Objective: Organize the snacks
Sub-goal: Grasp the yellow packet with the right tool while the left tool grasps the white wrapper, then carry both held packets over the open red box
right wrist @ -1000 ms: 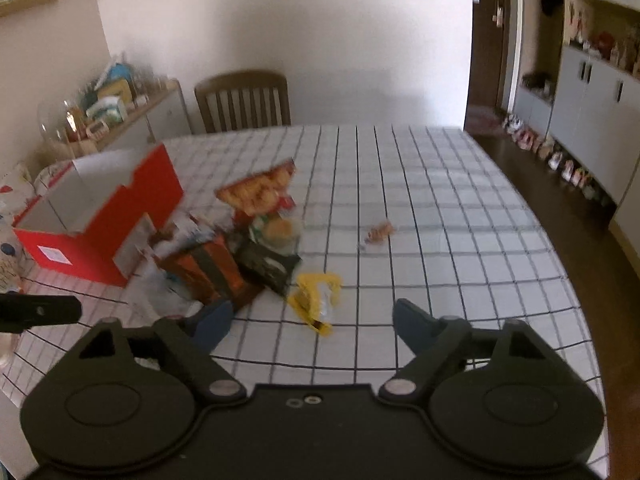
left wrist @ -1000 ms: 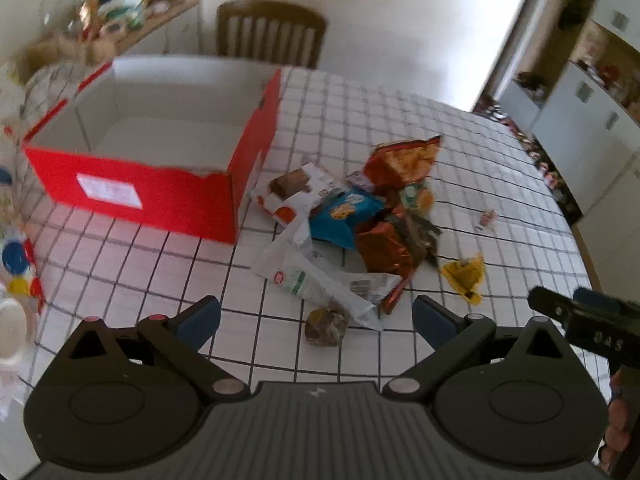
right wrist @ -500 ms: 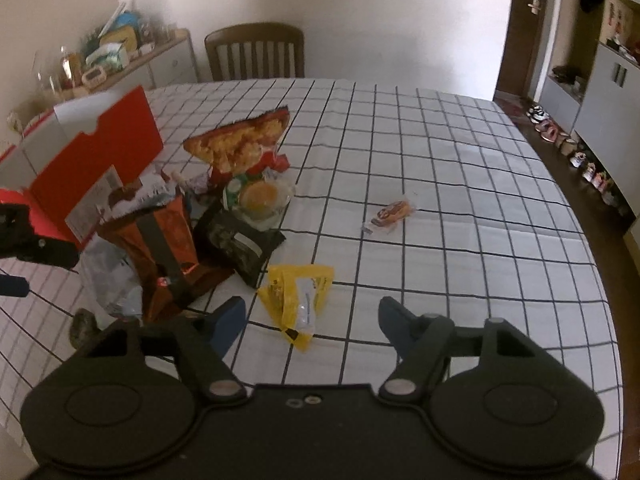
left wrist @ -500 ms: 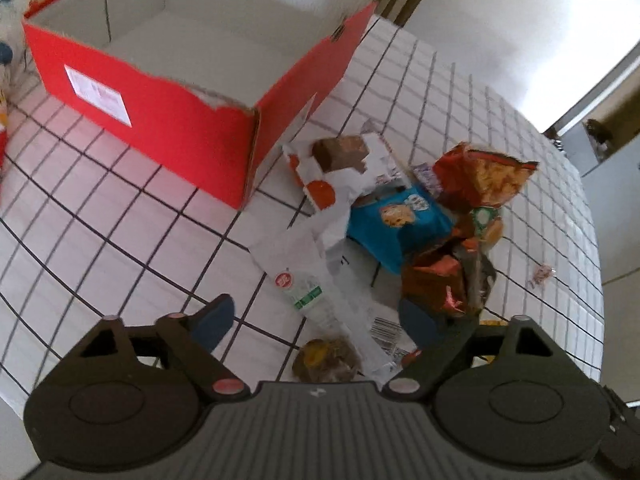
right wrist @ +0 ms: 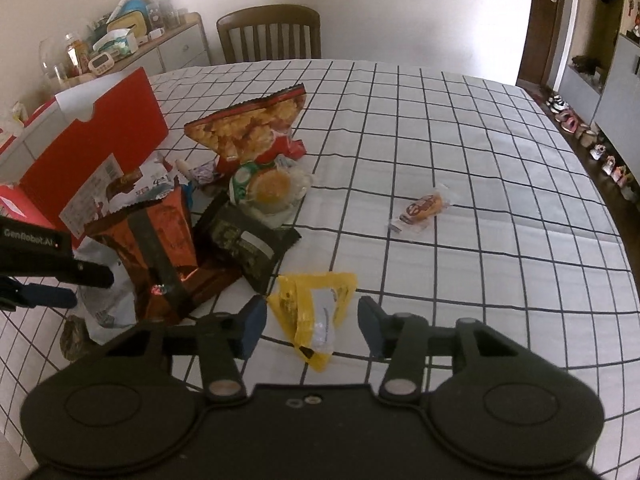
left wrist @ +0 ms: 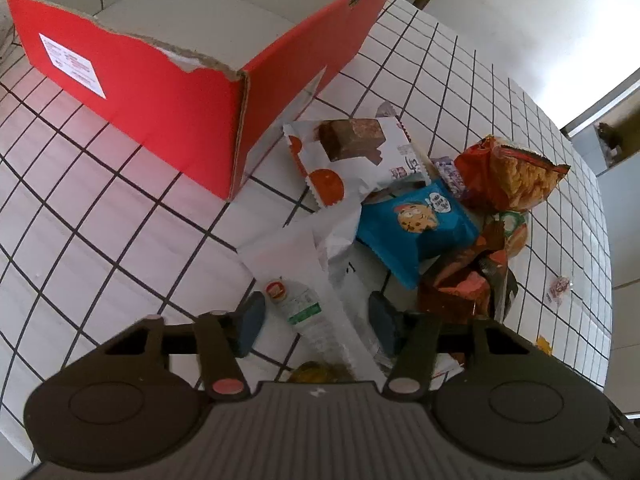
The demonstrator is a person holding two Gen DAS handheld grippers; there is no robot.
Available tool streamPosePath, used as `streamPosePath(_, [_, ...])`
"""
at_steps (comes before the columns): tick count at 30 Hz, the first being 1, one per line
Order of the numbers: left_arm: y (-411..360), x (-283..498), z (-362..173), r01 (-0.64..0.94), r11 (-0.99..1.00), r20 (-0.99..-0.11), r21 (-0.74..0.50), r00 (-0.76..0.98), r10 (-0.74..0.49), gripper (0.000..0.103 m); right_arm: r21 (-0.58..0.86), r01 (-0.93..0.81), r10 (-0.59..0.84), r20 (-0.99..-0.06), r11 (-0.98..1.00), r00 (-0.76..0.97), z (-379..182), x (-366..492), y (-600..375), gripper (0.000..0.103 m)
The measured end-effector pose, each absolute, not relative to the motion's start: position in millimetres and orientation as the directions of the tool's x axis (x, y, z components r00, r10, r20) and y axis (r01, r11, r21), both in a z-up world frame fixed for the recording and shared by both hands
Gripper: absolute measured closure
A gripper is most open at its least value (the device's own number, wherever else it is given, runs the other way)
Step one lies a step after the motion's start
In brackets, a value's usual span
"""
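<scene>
A pile of snack packets lies on the checked tablecloth beside an open, empty red box (left wrist: 168, 80). My left gripper (left wrist: 316, 322) is open, low over a long white packet (left wrist: 316, 292) that runs between its fingers. Beyond it lie a blue cookie packet (left wrist: 416, 228), a white packet with a brown cake picture (left wrist: 352, 156) and an orange chip bag (left wrist: 508, 176). My right gripper (right wrist: 312, 326) is open, with a yellow packet (right wrist: 316, 312) between its fingers. The left gripper's fingers (right wrist: 52, 280) show at the left edge of the right wrist view.
A small sausage-like packet (right wrist: 422, 208) lies alone to the right of the pile. A black packet (right wrist: 248, 248) and a dark orange bag (right wrist: 160, 248) sit near the yellow one. A wooden chair (right wrist: 272, 32) stands at the table's far side, a cluttered sideboard (right wrist: 132, 44) at the back left.
Both grippers have moved forward and down towards the pile. The left one now straddles the long white packet, the right one the yellow packet. Both stay open.
</scene>
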State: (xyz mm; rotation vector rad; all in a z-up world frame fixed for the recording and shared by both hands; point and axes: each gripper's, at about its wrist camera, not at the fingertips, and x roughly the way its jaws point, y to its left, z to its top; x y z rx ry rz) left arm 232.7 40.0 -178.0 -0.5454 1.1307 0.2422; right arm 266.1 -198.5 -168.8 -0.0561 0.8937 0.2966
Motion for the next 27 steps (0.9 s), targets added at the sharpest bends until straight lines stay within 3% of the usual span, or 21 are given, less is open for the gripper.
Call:
streamPosePath(2, [41, 233, -179, -0.455, 0.843, -0.903, -0.288, 0.421, -0.082, 0.063, 0.074, -0.285, 0.235, -0.776, 0.956, 0.586, -170, 269, -197, 0.059])
streamPosePath(7, [40, 231, -177, -0.453, 0.843, -0.897, -0.290, 0.435, -0.075, 0.070, 0.071, -0.284, 0.231, -0.780, 0.956, 0.581, -171, 272, -195, 0.074])
streamPosePath(11, [35, 232, -171, -0.421, 0.869, -0.894, -0.261, 0.445, -0.053, 0.081, 0.082, -0.275, 0.234, -0.778, 0.958, 0.584, -171, 272, -198, 0.076])
streamPosePath(27, [35, 205, -128, -0.381, 0.884, -0.848, -0.271, 0.529, -0.032, 0.086, 0.099, -0.348, 0.305, -0.732, 0.932, 0.609, -139, 249, -210, 0.082])
